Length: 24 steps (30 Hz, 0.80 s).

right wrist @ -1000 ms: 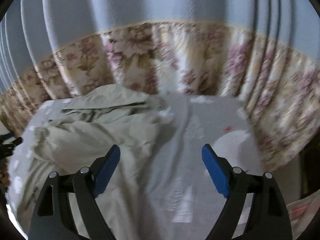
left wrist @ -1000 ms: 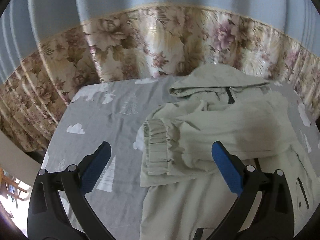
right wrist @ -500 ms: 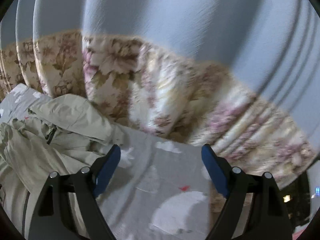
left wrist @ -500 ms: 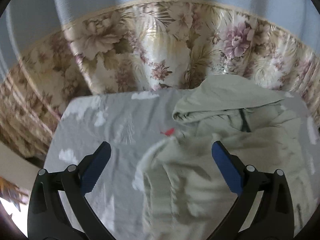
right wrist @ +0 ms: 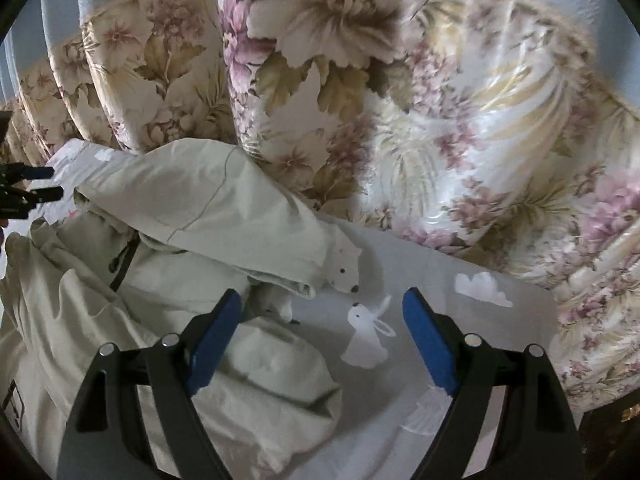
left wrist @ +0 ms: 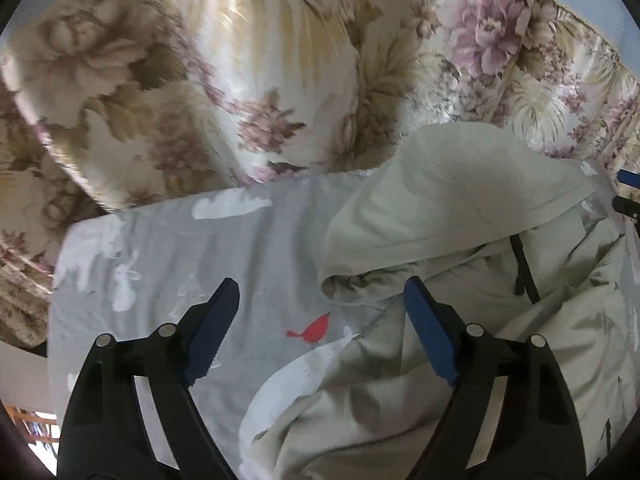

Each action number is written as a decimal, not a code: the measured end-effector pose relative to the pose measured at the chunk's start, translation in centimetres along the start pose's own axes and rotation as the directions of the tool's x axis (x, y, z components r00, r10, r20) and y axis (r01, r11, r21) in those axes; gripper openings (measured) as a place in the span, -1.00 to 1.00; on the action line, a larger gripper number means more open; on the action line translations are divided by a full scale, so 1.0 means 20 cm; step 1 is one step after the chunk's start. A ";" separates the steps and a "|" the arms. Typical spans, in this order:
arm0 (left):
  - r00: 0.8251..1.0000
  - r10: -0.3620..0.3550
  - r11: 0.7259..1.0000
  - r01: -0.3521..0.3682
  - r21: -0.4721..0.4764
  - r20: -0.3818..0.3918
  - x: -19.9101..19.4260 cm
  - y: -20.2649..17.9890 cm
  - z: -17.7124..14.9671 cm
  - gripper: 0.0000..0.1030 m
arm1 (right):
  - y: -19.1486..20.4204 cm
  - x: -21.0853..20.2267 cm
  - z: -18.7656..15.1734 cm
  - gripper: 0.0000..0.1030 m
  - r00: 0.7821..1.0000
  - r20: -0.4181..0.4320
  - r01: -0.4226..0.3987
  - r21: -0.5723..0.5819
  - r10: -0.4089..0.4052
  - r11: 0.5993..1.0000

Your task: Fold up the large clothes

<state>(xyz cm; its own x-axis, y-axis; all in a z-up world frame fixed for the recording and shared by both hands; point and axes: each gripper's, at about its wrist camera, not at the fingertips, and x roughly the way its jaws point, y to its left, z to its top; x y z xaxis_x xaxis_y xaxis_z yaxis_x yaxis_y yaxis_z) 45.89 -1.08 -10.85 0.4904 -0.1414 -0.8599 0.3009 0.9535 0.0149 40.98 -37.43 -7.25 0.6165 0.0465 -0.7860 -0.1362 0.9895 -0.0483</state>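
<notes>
A pale green hooded jacket [left wrist: 500,320] lies crumpled on a grey printed sheet [left wrist: 168,264]. Its hood [left wrist: 452,196] lies flat at the far end, with a dark zipper [left wrist: 522,268] below it. My left gripper [left wrist: 320,300] is open and empty, low over the sheet at the hood's left corner. In the right wrist view the jacket [right wrist: 120,320] fills the left side and the hood [right wrist: 208,208] points right. My right gripper [right wrist: 322,308] is open and empty, just short of the hood's right corner. The left gripper [right wrist: 24,196] shows at that view's left edge.
A floral curtain [left wrist: 240,80] hangs right behind the far edge of the sheet, also in the right wrist view [right wrist: 440,120]. The sheet [right wrist: 460,320] carries white rabbit and cloud prints. The right gripper's tips [left wrist: 628,192] show at the left view's right edge.
Both grippers have moved forward and down toward the far end of the jacket, ending at the two corners of the hood. Both stayed open.
</notes>
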 end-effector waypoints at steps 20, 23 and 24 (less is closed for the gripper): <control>0.997 0.018 0.998 -0.013 0.068 -0.080 0.19 -0.07 0.08 -0.35 | 0.04 0.19 0.06 0.10 0.999 -0.007 -0.039 -0.013 0.039 0.999; 0.995 0.062 0.995 -0.055 0.085 -0.084 0.22 -0.09 0.10 -0.77 | 0.05 0.25 0.08 -0.22 0.999 -0.032 -0.034 -0.007 0.033 0.999; 0.992 0.072 0.995 -0.063 0.082 -0.101 0.25 -0.10 0.10 -0.86 | 0.05 0.27 0.07 -0.30 0.999 -0.047 -0.026 -0.004 0.026 1.000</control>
<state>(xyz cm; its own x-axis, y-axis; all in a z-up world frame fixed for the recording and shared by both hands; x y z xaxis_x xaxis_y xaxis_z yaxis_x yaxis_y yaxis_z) 49.38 -4.16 -14.09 0.4252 -0.0450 -0.9040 0.3353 0.9355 0.1112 45.35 -35.90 -10.69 0.5758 0.0653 -0.8150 -0.1552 0.9874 -0.0305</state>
